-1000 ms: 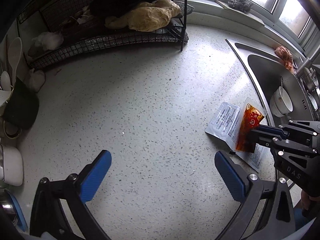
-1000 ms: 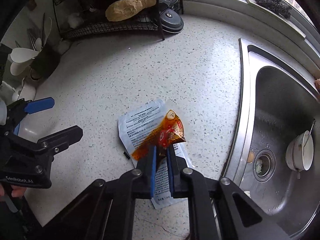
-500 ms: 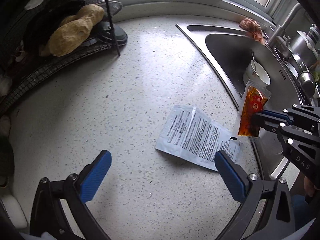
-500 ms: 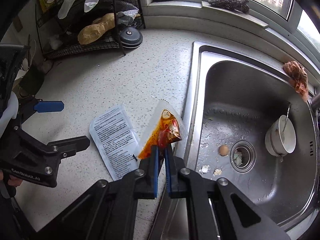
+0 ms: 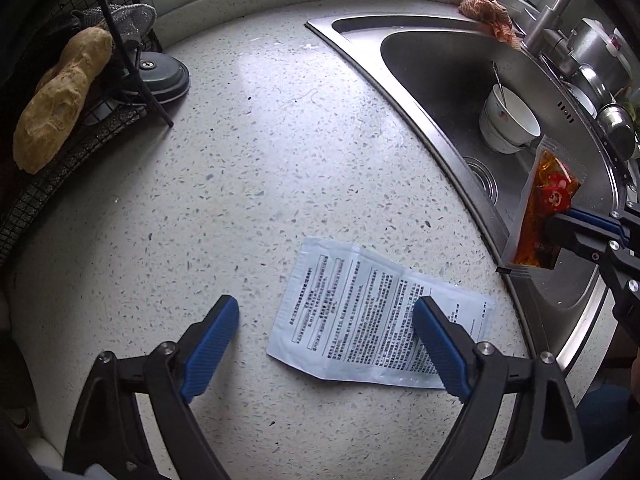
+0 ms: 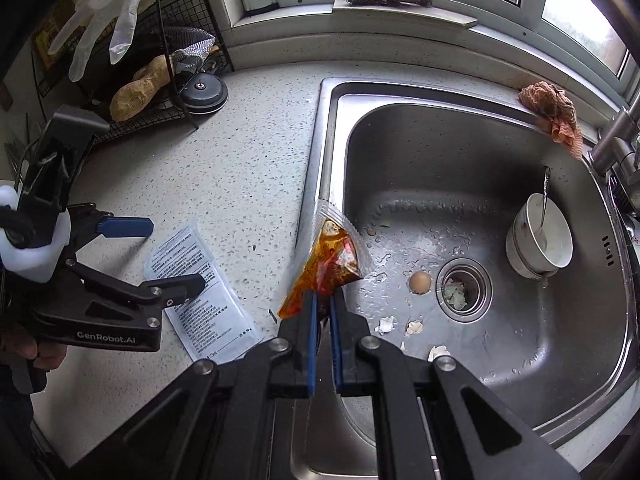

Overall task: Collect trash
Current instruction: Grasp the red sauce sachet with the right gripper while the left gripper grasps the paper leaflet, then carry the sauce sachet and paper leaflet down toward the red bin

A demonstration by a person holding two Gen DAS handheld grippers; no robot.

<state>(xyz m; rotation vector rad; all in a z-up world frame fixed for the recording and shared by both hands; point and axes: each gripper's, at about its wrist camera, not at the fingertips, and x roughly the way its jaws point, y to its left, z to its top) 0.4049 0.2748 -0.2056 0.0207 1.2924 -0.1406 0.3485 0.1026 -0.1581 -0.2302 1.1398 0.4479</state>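
Note:
A flat white printed packet (image 5: 360, 320) lies on the speckled countertop near the sink's edge. My left gripper (image 5: 324, 312) hangs just above it with the jaws closing. The right finger (image 5: 436, 344) sits over the packet and the left finger (image 5: 212, 332) over bare counter, with no pad pressing on it. From the right wrist view, the left gripper (image 6: 174, 254) hovers over the same packet (image 6: 192, 264). My right gripper (image 6: 323, 300) is shut on a clear sachet of red oily sauce (image 6: 328, 260), held up over the sink's left rim. The sachet (image 5: 544, 208) also shows at the right of the left wrist view.
The steel sink (image 6: 328, 120) holds stacked white bowls with a spoon (image 6: 540, 240), an egg (image 6: 420, 282) by the drain and eggshell bits (image 6: 386, 324). An orange cloth (image 6: 552, 112) lies on its far rim. A black wire rack (image 6: 152, 116) with a brown root (image 6: 138, 88) stands back left.
My right gripper has carried the sauce sachet off the white packet and across to the sink's rim. My left gripper has moved over the white packet, its jaws slightly narrower.

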